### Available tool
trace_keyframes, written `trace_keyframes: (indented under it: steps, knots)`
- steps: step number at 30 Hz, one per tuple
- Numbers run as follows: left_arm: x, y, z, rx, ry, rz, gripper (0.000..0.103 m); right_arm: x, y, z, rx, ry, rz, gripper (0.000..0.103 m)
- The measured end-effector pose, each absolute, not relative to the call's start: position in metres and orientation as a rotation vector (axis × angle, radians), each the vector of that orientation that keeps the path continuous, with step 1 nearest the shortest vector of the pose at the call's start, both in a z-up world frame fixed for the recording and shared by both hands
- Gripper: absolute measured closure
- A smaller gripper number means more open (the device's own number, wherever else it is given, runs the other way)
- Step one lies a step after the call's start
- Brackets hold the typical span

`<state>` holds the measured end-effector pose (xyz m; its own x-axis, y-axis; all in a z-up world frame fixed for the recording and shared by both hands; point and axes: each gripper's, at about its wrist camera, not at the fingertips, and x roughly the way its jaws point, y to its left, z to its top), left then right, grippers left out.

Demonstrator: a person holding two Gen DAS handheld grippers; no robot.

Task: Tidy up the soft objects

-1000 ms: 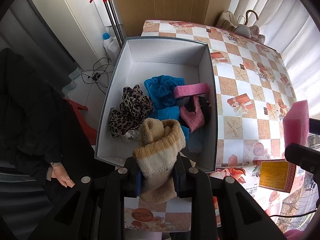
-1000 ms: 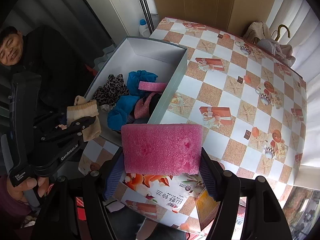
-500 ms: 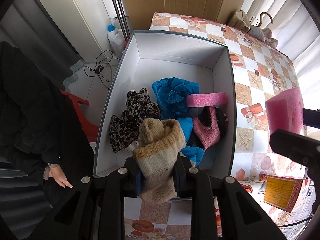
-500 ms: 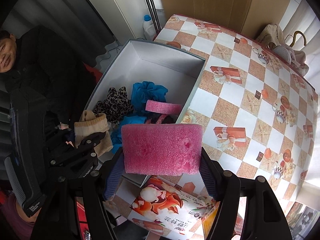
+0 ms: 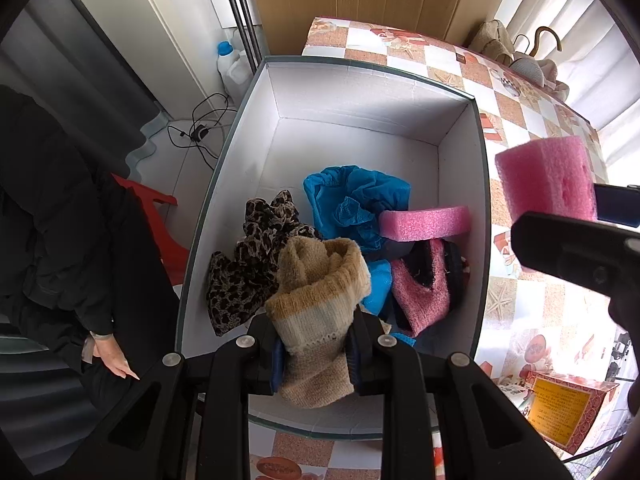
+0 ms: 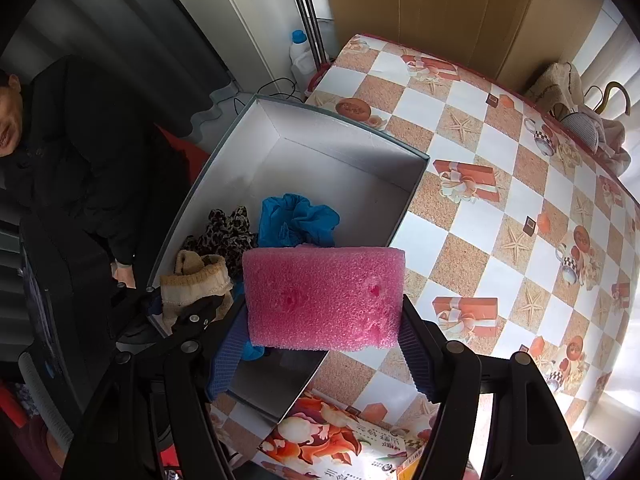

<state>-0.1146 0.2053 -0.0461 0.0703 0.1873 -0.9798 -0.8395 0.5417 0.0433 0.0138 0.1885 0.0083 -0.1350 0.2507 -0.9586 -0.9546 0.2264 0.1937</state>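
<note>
Inside white box (image 5: 352,92), leopard cloth (image 5: 248,264), blue cloth (image 5: 352,196), pink foam (image 5: 424,222)

The far half of the open box (image 5: 360,92) lies bare, white floor free between its walls; the near half is crowded with leopard cloth (image 5: 248,268), blue fabric (image 5: 352,200), a pink foam slab (image 5: 424,222) and a pink sock (image 5: 420,296). Right of the box, the checked bench (image 6: 500,216) is open; bags (image 6: 580,120) crowd its far corner, and a printed carton (image 6: 340,444) its near edge.
</note>
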Motion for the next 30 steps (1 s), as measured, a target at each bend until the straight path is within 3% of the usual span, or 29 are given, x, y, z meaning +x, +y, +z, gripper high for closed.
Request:
trace_keyframes:
  steps: [6, 9, 11, 12, 14, 18, 19, 20, 30]
  knots:
    - [-0.112, 0.208, -0.05, -0.653, 1.28, 0.853, 0.075, 0.018, 0.197, 0.007, -0.744, 1.26, 1.249, 0.032]
    - [-0.112, 0.207, -0.047, -0.637, 1.271, 0.852, 0.057, 0.02, 0.199, 0.008, -0.739, 1.258, 1.256, 0.032]
    - [-0.113, 0.206, -0.044, -0.628, 1.256, 0.847, 0.028, 0.021, 0.199, 0.01, -0.732, 1.257, 1.266, 0.031]
    - [-0.114, 0.205, -0.043, -0.625, 1.255, 0.844, 0.022, 0.021, 0.199, 0.011, -0.73, 1.254, 1.269, 0.03]
    - [-0.115, 0.204, -0.043, -0.621, 1.26, 0.841, 0.018, 0.023, 0.199, 0.012, -0.73, 1.243, 1.263, 0.022]
    - [-0.116, 0.204, -0.048, -0.625, 1.285, 0.848, 0.009, 0.027, 0.199, 0.014, -0.713, 1.262, 1.249, 0.02]
    - [-0.116, 0.204, -0.048, -0.624, 1.282, 0.853, 0.003, 0.028, 0.199, 0.014, -0.712, 1.268, 1.243, 0.016]
    - [-0.117, 0.203, -0.047, -0.623, 1.273, 0.862, 0.0, 0.029, 0.197, 0.015, -0.712, 1.265, 1.23, 0.001]
    - [-0.123, 0.199, -0.041, -0.639, 1.241, 0.867, 0.0, 0.031, 0.186, 0.019, -0.722, 1.264, 1.2, 0.001]
